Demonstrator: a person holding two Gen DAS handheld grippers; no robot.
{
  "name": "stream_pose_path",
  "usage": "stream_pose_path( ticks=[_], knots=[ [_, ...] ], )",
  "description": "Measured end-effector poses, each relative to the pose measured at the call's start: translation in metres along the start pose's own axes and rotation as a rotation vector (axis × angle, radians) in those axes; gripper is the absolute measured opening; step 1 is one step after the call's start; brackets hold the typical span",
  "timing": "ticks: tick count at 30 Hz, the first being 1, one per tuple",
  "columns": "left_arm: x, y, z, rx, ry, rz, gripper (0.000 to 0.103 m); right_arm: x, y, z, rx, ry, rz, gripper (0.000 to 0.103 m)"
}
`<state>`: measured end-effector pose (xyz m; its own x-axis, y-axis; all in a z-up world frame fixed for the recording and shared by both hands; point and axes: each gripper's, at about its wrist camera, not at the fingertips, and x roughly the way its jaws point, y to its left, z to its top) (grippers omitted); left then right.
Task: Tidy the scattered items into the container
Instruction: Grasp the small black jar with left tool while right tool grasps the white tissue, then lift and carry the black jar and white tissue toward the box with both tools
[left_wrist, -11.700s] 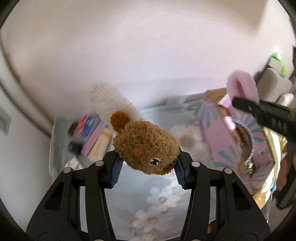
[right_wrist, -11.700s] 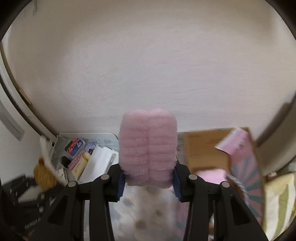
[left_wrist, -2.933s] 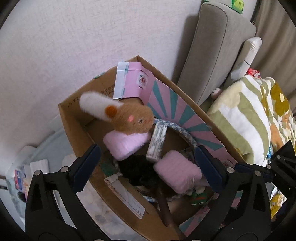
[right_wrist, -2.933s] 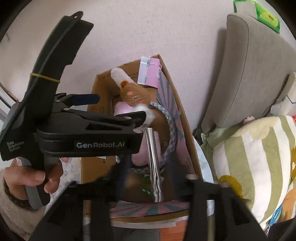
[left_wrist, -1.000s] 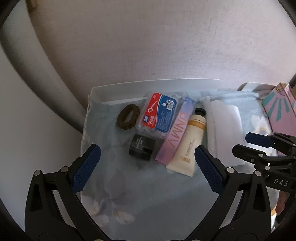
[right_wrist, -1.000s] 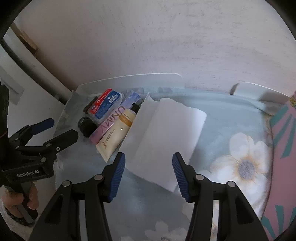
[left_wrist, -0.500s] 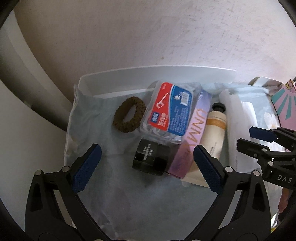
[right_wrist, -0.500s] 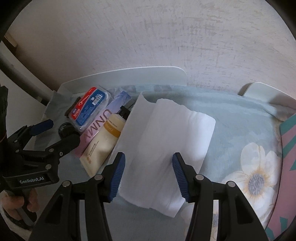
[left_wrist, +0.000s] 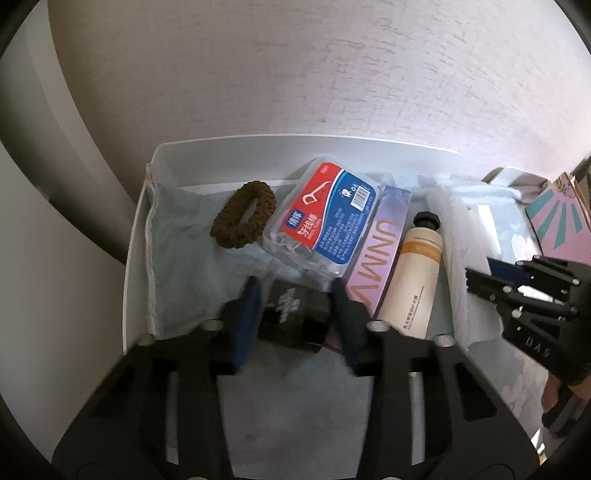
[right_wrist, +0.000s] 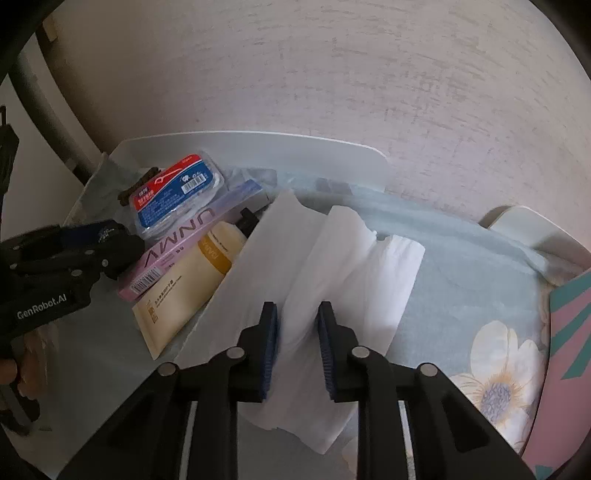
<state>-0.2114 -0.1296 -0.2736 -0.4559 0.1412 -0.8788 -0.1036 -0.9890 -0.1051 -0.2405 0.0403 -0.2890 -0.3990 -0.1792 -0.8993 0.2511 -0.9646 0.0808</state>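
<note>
My left gripper (left_wrist: 295, 314) is closed around a small black jar (left_wrist: 291, 317) on the blue cloth. Beyond it lie a brown hair tie (left_wrist: 243, 214), a red-and-blue floss pick box (left_wrist: 325, 218), a pink UNMV box (left_wrist: 376, 266) and a cream tube (left_wrist: 413, 280). My right gripper (right_wrist: 297, 332) is pinched on a bunched fold of white tissue (right_wrist: 332, 266) lying on the cloth. The pink-and-teal cardboard container (left_wrist: 557, 225) shows only as an edge at the far right.
A white tray rim (left_wrist: 295, 151) borders the cloth against the wall. The floral blue cloth (right_wrist: 480, 280) extends to the right toward the container edge (right_wrist: 569, 306). Each gripper shows in the other's view, close beside it.
Both grippers moved down onto the items and closed: the left jaws came in around the black jar, the right jaws pinched the tissue, which has bunched up.
</note>
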Motion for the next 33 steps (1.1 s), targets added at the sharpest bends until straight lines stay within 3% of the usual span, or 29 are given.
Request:
stream_pose_path(
  ticks=[22, 27, 33],
  knots=[
    [-0.005, -0.003, -0.009, -0.021, -0.011, 0.014, 0.028, 0.004, -0.018, -0.002, 0.024, -0.034, 0.033, 0.013],
    [-0.025, -0.004, -0.004, -0.039, -0.037, 0.014, 0.028, -0.019, -0.032, 0.001, 0.076, -0.078, 0.068, 0.012],
    [-0.062, -0.011, 0.006, -0.057, -0.078, 0.004, 0.028, -0.067, -0.038, 0.005, 0.156, -0.147, 0.172, 0.012]
  ],
)
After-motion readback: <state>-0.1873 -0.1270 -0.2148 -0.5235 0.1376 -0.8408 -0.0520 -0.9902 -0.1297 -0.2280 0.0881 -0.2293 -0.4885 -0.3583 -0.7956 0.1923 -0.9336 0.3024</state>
